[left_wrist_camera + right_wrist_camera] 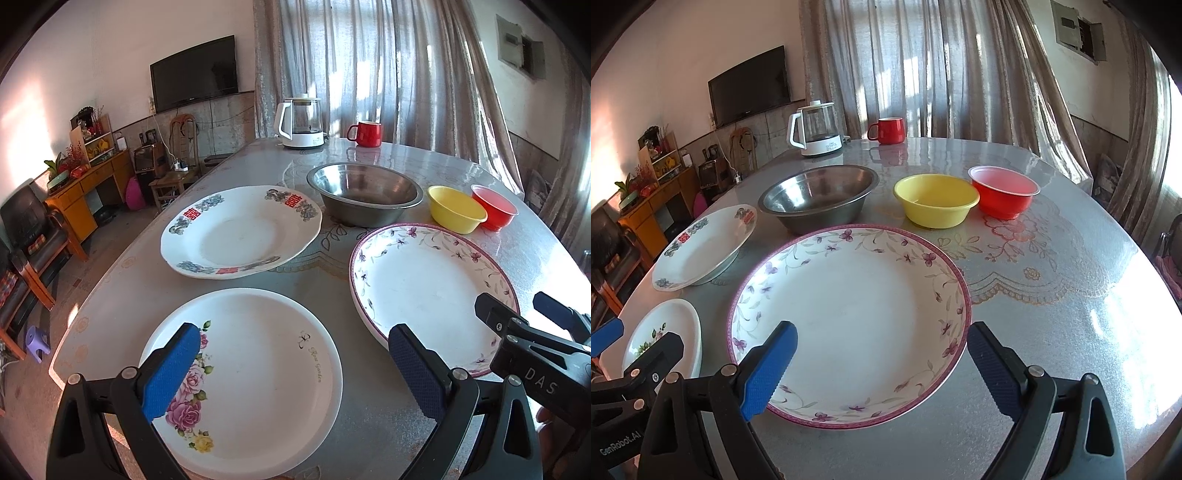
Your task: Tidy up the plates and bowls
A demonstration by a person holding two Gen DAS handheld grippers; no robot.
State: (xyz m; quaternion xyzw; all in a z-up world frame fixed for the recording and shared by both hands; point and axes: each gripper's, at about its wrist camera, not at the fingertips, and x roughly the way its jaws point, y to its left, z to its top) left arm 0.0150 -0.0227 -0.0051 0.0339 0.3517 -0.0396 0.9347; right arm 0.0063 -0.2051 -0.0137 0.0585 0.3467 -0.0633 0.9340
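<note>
**Hovering over the first plates, nothing lifted yet**

Hanging above the table [1052, 295], both pairs of tongs are spread wide and hold nothing. The left tongs [295, 354] sit over the rose plate [255, 373] at the near edge; the right tongs [882, 354] frame the purple-rimmed plate [849, 317] just beside it. A third plate with red and blue motifs [236, 229] lies farther back on the left. Behind the plates stand the steel bowl [820, 195], the yellow bowl [936, 199] and the red bowl [1004, 190] in a loose row, the yellow and red ones close together or touching. A kettle [816, 129] and a red mug [888, 130] stand at the far edge.

By the look of it the sorting has not begun: every dish lies apart, unstacked. The likely next move is to take one plate by its rim and set it on another. That calls for lowering one finger under the lip, since the plates lie flat, and glazed rims may slip.
</note>
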